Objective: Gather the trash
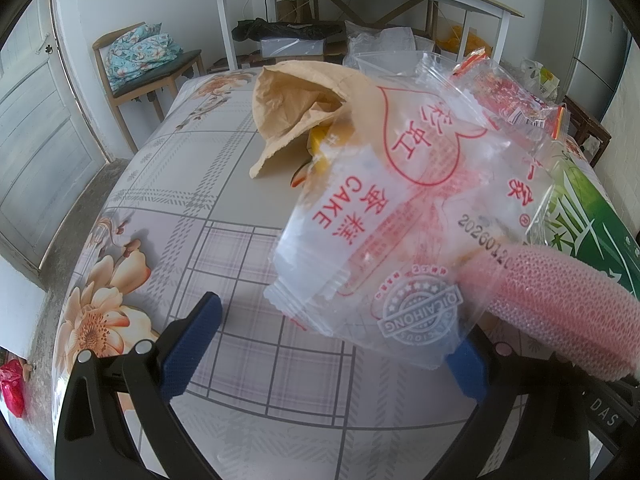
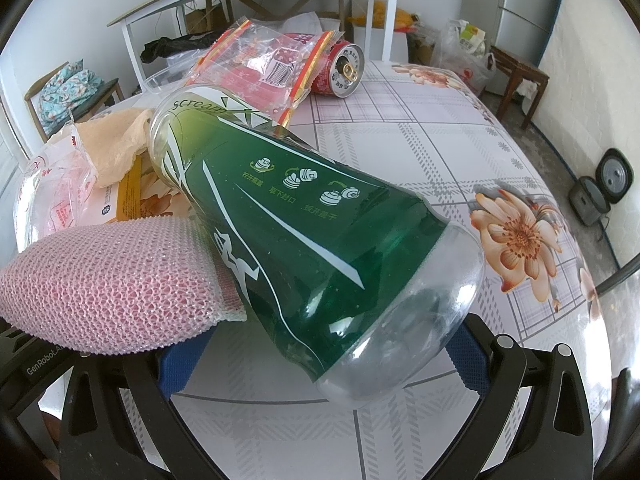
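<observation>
Left view: clear cake wrapper [image 1: 384, 216] lies across the wide-apart left gripper [image 1: 328, 352], touching only its right pad, with a pink sponge [image 1: 560, 312] against it.

Right view alone shows the green bottle [image 2: 304, 232] between the right gripper's [image 2: 324, 360] pads; grip cannot be told. A red can [image 2: 340, 70] lies behind on the table [image 2: 420, 152].

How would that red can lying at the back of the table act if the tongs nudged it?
The can lies on its side, so it would probably roll across the smooth tablecloth. Its tab end is open, so it is likely empty and light, and would skid easily. Thin metal like this may dent if squeezed hard.
</observation>
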